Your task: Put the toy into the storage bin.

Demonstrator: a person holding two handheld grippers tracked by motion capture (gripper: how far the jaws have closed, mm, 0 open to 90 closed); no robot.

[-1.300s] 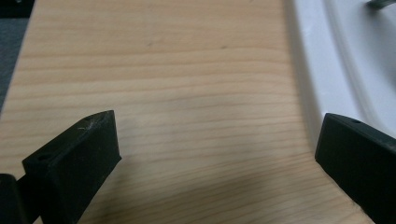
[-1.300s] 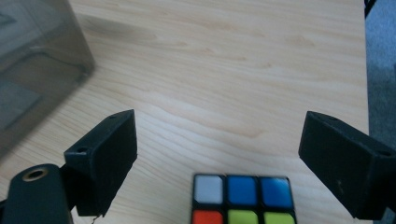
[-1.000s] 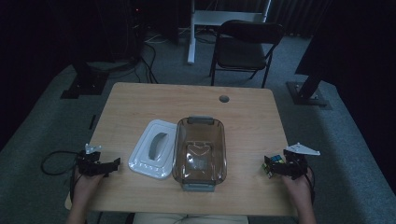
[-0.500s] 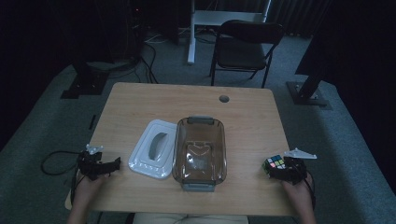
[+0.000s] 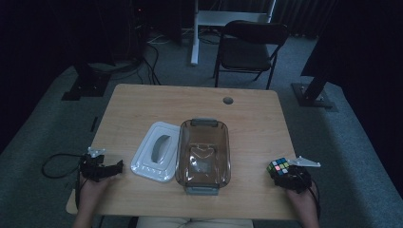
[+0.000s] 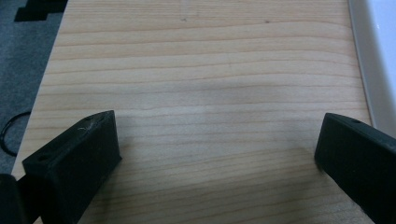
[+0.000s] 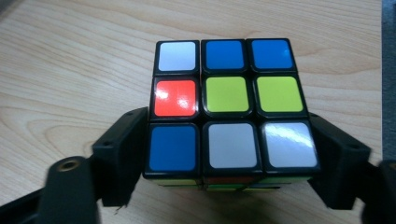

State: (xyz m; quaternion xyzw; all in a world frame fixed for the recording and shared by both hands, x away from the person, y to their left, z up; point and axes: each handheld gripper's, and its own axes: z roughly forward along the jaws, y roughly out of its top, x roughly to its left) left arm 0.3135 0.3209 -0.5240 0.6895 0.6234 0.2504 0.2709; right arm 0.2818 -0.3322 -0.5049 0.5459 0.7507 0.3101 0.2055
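Cube [image 7: 227, 109] clamped by right gripper [image 7: 229, 158] on flat opposite sides, rigid, light, glossy, likely slippery; left gripper [image 6: 219, 154] jaws apart, empty.

- The puzzle cube [image 5: 278, 167] is now seen more clearly from above. One second ago it was only a small coloured spot at the tip of the right claw [image 5: 285, 173]; now its whole top face is turned up to the camera.
- The right claw with the cube has moved a little lower and toward the near edge of the bench [image 5: 190, 99].
- The left claw [image 5: 114, 167] shifted only a little, toward the near-left corner.
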